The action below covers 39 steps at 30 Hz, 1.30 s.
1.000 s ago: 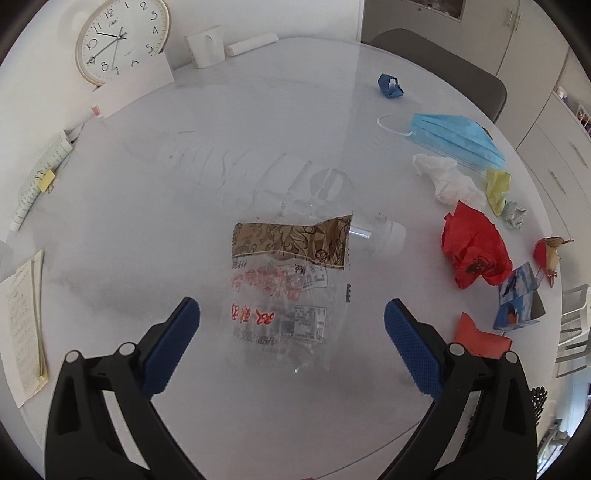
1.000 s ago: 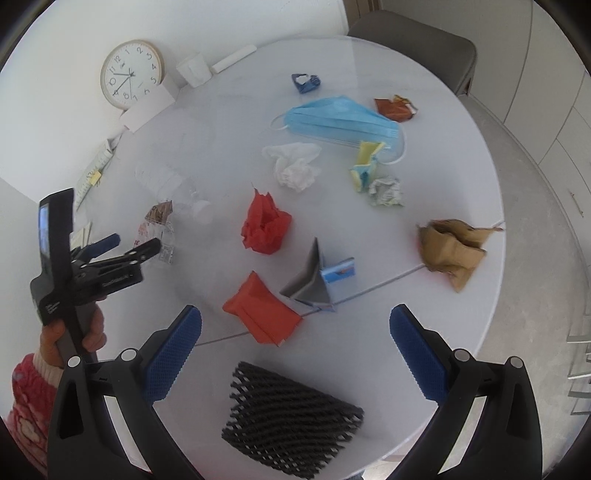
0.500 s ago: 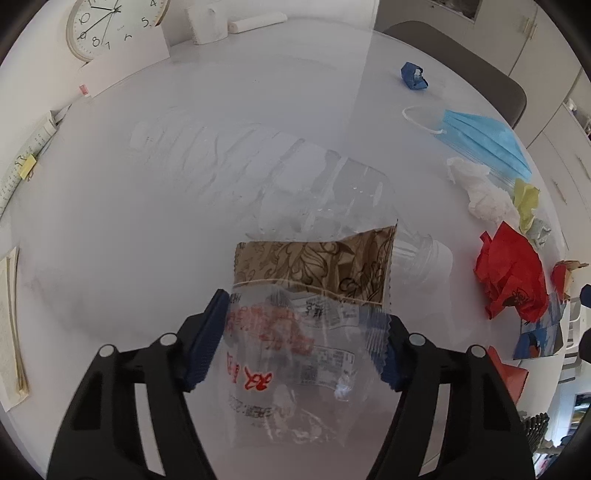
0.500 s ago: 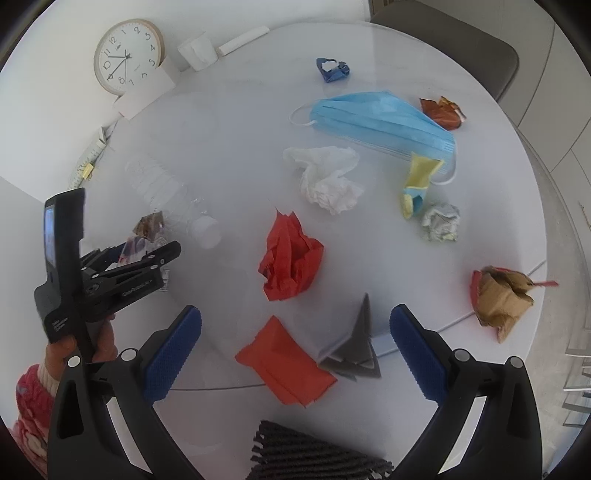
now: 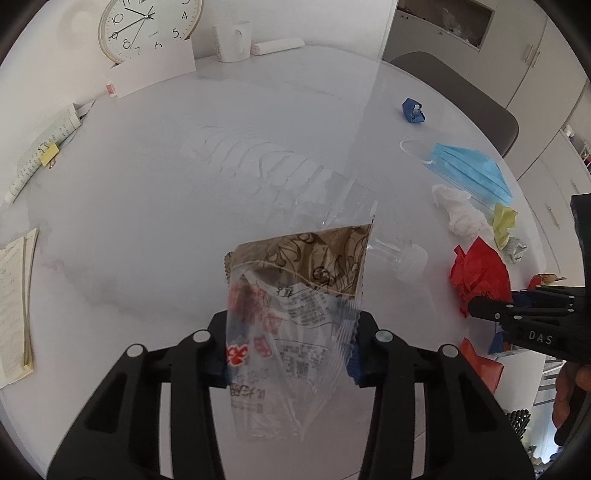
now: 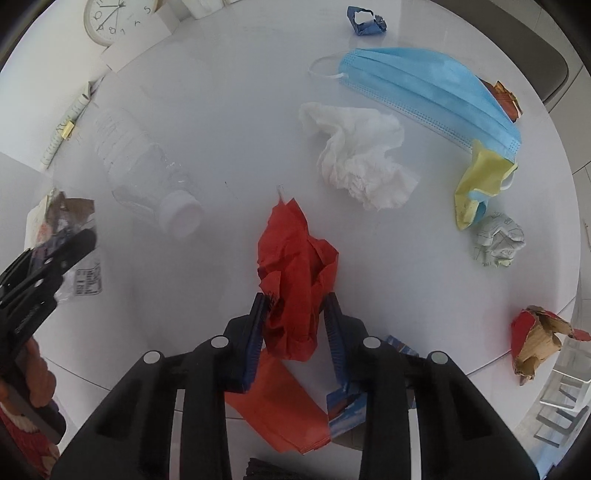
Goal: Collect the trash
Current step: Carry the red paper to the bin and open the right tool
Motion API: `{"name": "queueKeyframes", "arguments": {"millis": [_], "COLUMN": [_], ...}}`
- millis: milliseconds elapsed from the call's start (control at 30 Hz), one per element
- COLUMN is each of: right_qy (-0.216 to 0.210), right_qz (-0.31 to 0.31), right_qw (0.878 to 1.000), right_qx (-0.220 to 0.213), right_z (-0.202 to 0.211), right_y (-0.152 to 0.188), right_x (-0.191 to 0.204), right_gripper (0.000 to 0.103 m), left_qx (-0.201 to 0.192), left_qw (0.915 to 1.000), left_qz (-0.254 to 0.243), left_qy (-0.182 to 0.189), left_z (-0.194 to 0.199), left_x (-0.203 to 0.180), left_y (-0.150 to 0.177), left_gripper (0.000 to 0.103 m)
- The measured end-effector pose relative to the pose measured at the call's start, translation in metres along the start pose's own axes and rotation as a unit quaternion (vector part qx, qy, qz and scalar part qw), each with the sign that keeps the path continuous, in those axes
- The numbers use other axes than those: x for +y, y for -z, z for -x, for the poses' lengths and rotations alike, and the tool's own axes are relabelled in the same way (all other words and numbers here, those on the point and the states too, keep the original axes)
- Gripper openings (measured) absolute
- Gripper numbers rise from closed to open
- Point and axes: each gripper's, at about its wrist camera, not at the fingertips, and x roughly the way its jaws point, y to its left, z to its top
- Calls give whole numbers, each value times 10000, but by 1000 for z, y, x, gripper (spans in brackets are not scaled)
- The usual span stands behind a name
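Observation:
My left gripper (image 5: 290, 343) is shut on a clear plastic snack wrapper (image 5: 295, 295) with a brown patterned top and red print, lifted a little off the white round table (image 5: 147, 206). My right gripper (image 6: 295, 328) is shut on a crumpled red paper (image 6: 295, 273); it also shows in the left wrist view (image 5: 480, 277). An empty clear bottle (image 6: 144, 173) lies on its side to the left, also in the left wrist view (image 5: 280, 181). A blue face mask (image 6: 424, 85), a white tissue (image 6: 362, 155), a yellow scrap (image 6: 476, 184) and a grey paper ball (image 6: 498, 240) lie beyond.
A flat red packet (image 6: 280, 402) and a blue printed card (image 6: 347, 406) lie under my right gripper. A brown-red crumpled wrapper (image 6: 535, 339) sits at the table's right edge. A blue scrap (image 5: 413, 110), clock (image 5: 147, 26), mug (image 5: 232, 40) and papers (image 5: 14, 306) line the far and left sides.
My left gripper closed on the clear wrapper and lifted it. My right gripper moved forward over the table and closed on the red paper.

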Motion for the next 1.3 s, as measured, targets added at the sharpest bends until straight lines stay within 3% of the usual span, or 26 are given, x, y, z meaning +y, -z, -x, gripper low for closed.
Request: {"name": "queueKeyframes", "arguments": {"millis": [167,367,467,600,700,833,967,1067,1167,1300], "right_qy": [-151,-512,-390,-82,201,85,-83,-180,-171,-342], "right_qz": [48,-170,-468,-964,-1212,-1526,-1601,-1520,-1491,-1677], "right_qw": [9994,9950,9931,9901,9883,9862,9867,9882,9881,9852], "right_qx": [-307,-837,-1002,-1014,-902,-632,-275,68,329,5], "right_z": [26,100,137,164,163,129,79,34,10,36], "right_y": [6,58,100,169,216,268,296,308,313,336], "right_x": [0,-31,-62,-111,-136,-165,-186,-196,-203,-222], "right_gripper": [30,30,31,33,33,33,33,39,64,88], "left_qx": [-144,-302,-308,-260,-214,-24,186,309,472,564], "left_qw": [9997,9942,9857,9685,9581,9495,9455,9456,9463,9438], "left_qz": [-193,-885,-1318,-1930,-2271,-2512,-2628,-2661,-2653,-2765], "left_qy": [57,532,999,1553,1732,1881,1914,1847,1788,1722], "left_z": [32,83,106,129,137,139,139,136,132,125], "left_x": [-10,-69,-114,-181,-220,-267,-300,-318,-333,-349], "left_y": [6,22,39,68,86,111,138,159,178,199], "left_gripper": [43,43,43,44,44,44,45,45,45,47]}}
